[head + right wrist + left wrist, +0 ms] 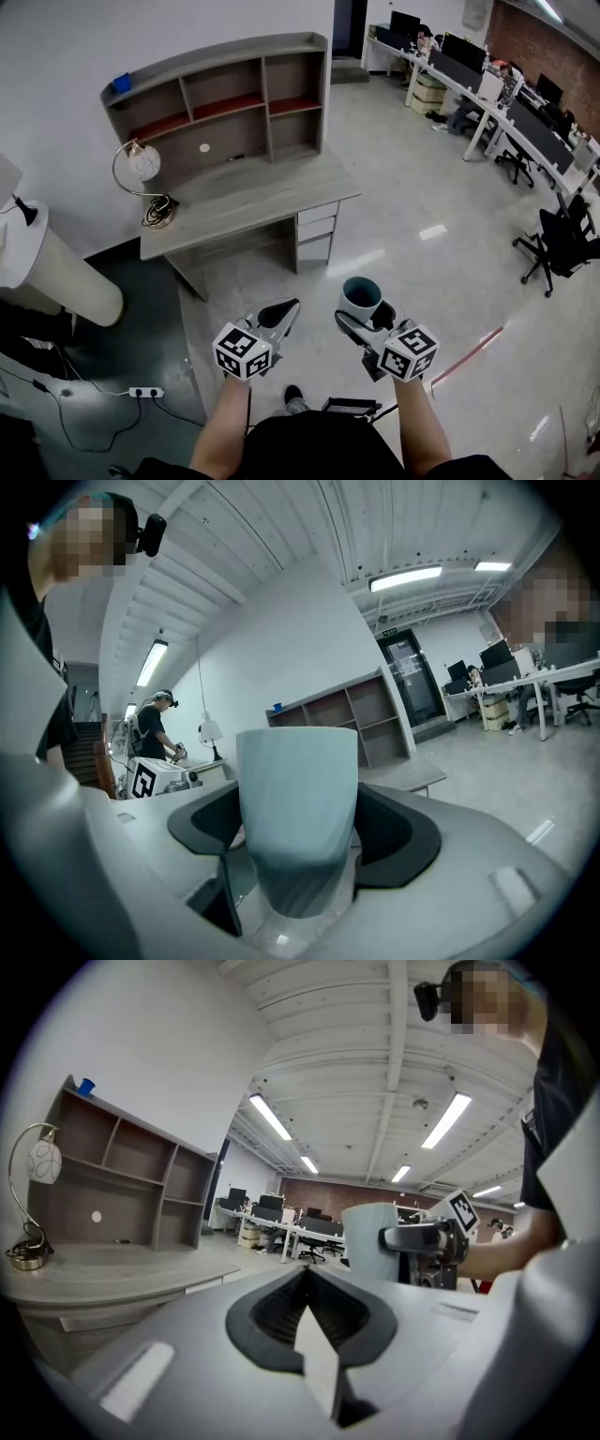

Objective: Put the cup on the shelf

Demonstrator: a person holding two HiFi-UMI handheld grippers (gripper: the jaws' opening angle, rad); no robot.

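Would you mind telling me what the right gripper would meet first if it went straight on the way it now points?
Probably the grey wooden desk, near its drawer end. The right gripper, shut on the pale blue-grey cup, points at it across the floor, though depth is unclear.

Open office with glossy pale floor (422, 272), white wall (56, 56), grey desk (253, 197), rows of workstations (511, 111) and ceiling strip lights (270, 1117).
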